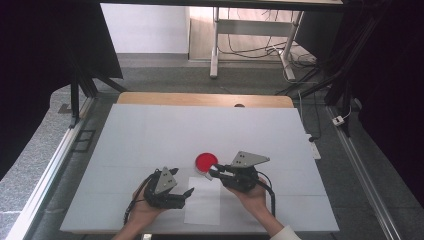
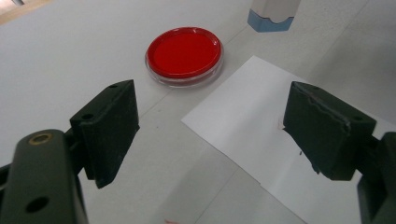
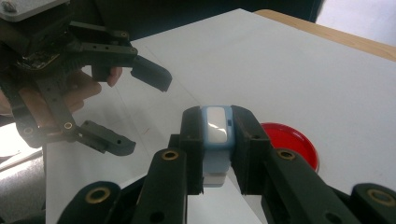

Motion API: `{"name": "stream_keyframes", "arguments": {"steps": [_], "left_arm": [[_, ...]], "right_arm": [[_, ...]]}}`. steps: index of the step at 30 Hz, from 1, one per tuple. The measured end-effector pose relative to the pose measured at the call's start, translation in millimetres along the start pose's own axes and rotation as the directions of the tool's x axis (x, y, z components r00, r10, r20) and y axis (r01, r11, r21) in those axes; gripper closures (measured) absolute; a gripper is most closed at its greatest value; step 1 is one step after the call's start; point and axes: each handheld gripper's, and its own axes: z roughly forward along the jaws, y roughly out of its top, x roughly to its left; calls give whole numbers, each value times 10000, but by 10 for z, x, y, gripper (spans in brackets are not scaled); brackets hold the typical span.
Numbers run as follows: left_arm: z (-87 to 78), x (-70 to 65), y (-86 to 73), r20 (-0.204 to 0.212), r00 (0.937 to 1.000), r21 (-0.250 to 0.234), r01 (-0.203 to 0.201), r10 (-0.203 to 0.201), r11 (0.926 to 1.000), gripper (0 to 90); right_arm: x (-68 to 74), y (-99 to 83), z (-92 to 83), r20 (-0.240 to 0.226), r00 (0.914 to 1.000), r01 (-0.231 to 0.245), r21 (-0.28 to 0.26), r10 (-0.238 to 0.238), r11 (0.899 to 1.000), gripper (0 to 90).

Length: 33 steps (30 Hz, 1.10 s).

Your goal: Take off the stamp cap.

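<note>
My right gripper (image 1: 214, 172) is shut on a small stamp (image 3: 217, 128) with a blue and white body, which stands upright between the pads. The stamp hangs just above the near edge of a round red ink pad (image 1: 206, 161) and the far end of a white paper sheet (image 1: 202, 205). My left gripper (image 1: 182, 182) is open with nothing between its fingers, at the sheet's left edge. In the left gripper view the ink pad (image 2: 183, 55) lies ahead, the sheet (image 2: 252, 135) is to the right, and the stamp's base (image 2: 273, 14) shows at the top.
A white cover (image 1: 150, 135) spreads over the wooden table (image 1: 200, 98), with bare room to the left, right and far side. Black frame rails and cables run along both sides on the floor.
</note>
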Motion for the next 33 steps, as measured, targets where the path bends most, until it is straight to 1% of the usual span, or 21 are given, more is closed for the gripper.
{"name": "stream_keyframes", "arguments": {"steps": [6,9,15,19,23,27,33], "left_arm": [[38,-15,27,31,9999,32,-135,135,9999,183],[57,-29,33,39,9998,58,-183,182,9998,183],[110,-46,57,56,9999,134,-137,136,9998,183],[153,-75,80,51,9997,203,-229,228,9995,183],[186,-76,101,50,9998,200,-193,192,9996,185],[199,-69,131,112,9999,126,-68,67,9999,187],[231,-61,189,104,9999,154,-33,32,9999,187]], "right_arm": [[-1,-2,-1,38,10000,-40,-62,40,10000,749],[-1,-5,6,75,10000,-18,-3,18,10000,749],[6,4,11,106,9999,-27,-84,28,10000,749],[8,3,15,143,9999,-64,-78,65,9999,749],[15,2,27,145,9999,-36,-53,37,10000,749],[19,-2,42,142,9999,-75,-29,76,10000,749],[14,-5,41,175,9998,-105,-25,106,9999,749]]}}
